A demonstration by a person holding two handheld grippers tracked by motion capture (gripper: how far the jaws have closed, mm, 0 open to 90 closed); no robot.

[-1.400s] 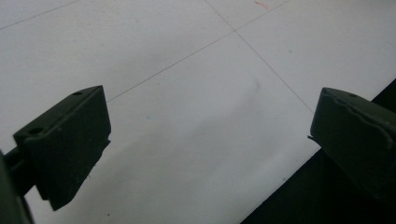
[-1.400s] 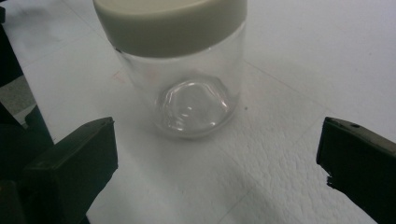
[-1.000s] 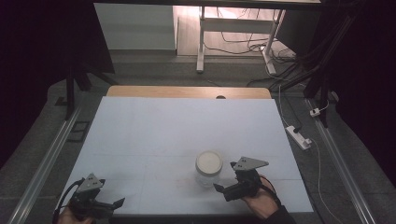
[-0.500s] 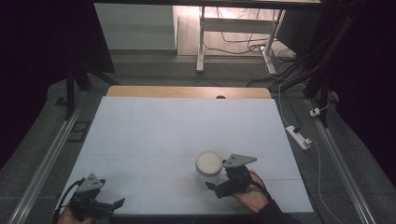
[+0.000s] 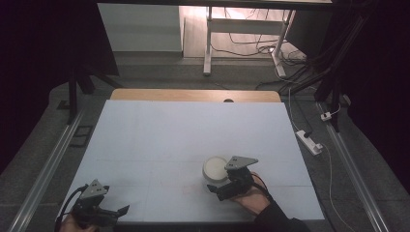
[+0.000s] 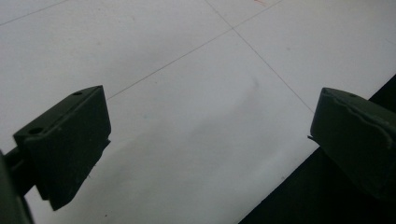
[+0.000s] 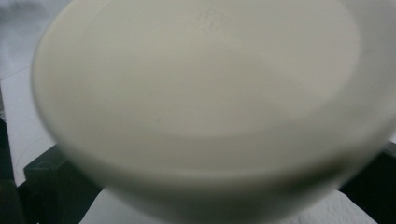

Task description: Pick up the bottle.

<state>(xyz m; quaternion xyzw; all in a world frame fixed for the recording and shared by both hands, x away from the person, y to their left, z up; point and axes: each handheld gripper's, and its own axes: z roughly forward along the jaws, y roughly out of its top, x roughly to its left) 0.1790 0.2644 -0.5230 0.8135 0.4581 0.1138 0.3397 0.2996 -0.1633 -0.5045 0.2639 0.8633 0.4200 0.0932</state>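
Note:
A round, off-white bowl (image 5: pixel 214 167) sits on the white table (image 5: pixel 183 135), right of centre and toward the near edge. My right gripper (image 5: pixel 216 184) is low at the bowl's near side, held by a hand. In the right gripper view the bowl (image 7: pixel 201 93) is very close and blurred, with one black finger (image 7: pixel 49 184) at its left and the other finger (image 7: pixel 376 184) at its right, wide apart; contact cannot be judged. My left gripper (image 5: pixel 116 211) rests at the near left corner, and its jaws (image 6: pixel 210 135) stand open over bare table by the edge.
A wooden strip (image 5: pixel 193 95) runs along the table's far edge. Metal rails (image 5: pixel 53 164) flank the table on both sides. On the floor to the right lie a white power strip (image 5: pixel 309 141) and cables. A desk frame (image 5: pixel 208 43) stands beyond.
My right gripper has slid left and forward to the bowl, so its jaws now straddle it. The left gripper has hardly moved.

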